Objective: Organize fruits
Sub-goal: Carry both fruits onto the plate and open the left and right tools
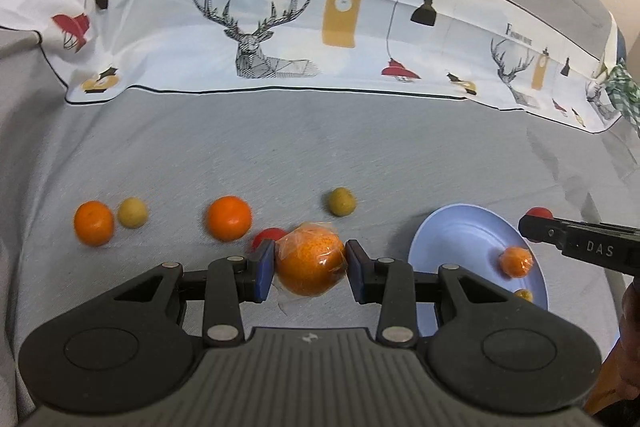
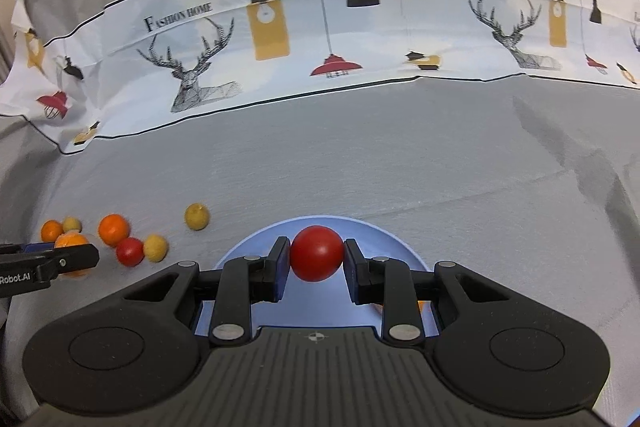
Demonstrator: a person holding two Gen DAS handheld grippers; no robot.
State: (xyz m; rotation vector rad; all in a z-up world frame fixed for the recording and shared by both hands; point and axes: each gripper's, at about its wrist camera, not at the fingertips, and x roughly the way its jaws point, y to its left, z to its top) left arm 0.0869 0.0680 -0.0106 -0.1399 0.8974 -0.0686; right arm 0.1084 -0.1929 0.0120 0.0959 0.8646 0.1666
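Note:
My left gripper (image 1: 310, 267) is shut on a plastic-wrapped orange (image 1: 310, 265), held above the grey cloth just left of the pale blue plate (image 1: 448, 239). A small wrapped orange (image 1: 516, 261) and a yellowish fruit (image 1: 524, 294) lie on that plate. My right gripper (image 2: 316, 261) is shut on a red round fruit (image 2: 317, 253) over the blue plate (image 2: 384, 231). Loose on the cloth to the left are two oranges (image 1: 229, 218) (image 1: 94, 223), yellow-green fruits (image 1: 341, 201) (image 1: 132, 213) and a red fruit (image 1: 267, 235). The left gripper (image 2: 60, 261) shows at the left edge of the right wrist view.
A grey cloth (image 1: 280, 147) covers the surface. A printed white cloth with deer and lamps (image 1: 256, 39) runs along the back. A green checked fabric (image 1: 624, 87) sits at the far right. A hand (image 1: 628, 339) shows at the right edge.

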